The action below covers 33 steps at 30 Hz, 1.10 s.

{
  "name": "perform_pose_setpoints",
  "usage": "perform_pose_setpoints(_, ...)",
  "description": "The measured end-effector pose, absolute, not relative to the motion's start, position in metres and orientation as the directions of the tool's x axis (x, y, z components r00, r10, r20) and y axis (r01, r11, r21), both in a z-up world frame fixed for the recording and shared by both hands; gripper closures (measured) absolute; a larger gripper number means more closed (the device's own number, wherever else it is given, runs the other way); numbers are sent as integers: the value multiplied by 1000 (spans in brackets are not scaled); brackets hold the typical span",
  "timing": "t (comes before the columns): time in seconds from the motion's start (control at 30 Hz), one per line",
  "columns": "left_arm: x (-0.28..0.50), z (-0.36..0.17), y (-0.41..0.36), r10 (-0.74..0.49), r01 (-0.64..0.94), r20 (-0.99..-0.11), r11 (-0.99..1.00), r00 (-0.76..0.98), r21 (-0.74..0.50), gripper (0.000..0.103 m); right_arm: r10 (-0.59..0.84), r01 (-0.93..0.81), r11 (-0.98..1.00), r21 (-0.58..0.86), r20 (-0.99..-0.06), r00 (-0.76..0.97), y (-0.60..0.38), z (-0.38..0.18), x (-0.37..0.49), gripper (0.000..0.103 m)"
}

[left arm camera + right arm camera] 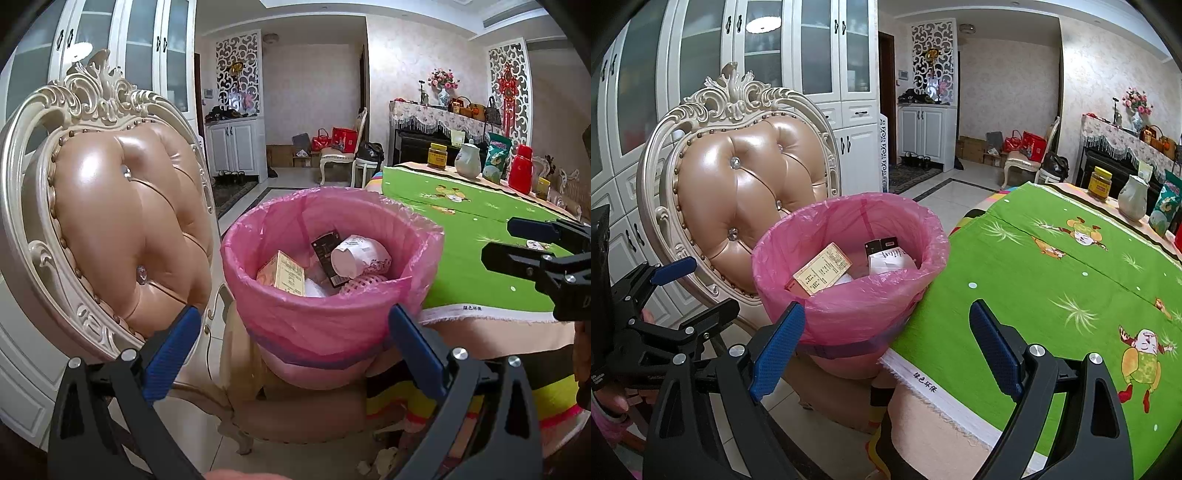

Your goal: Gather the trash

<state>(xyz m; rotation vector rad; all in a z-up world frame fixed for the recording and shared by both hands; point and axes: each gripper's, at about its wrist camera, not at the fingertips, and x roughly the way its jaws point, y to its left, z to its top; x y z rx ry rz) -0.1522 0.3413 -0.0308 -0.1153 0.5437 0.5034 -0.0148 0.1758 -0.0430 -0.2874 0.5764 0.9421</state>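
A bin lined with a pink bag (325, 317) (849, 314) stands on a chair seat beside the table. Inside lie a yellow carton (282, 273) (822, 271), a black packet (327, 251) (882, 244), a white paper cup (360, 254) and white wrappers (890, 260). My left gripper (293, 319) is open and empty, just in front of the bin's near wall. My right gripper (886, 314) is open and empty, over the gap between the bin and the table edge. The right gripper also shows at the right of the left wrist view (496, 240), and the left gripper shows at the left of the right wrist view (703, 286).
A padded chair back (122, 229) (746, 206) rises behind and left of the bin. A table with a green cloth (480, 251) (1052, 280) lies to the right, with a jar (437, 156), a white jug (468, 160), a snack bag (496, 158) and a red flask (521, 169) at its far end.
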Motion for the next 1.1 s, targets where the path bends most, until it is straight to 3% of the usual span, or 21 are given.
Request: perform_pose_setpoints(1.1, -153, -26, 338, 439, -492, -495, 870, 750, 26, 4, 679, -825, 565, 21, -580, 450, 175, -44, -20, 18)
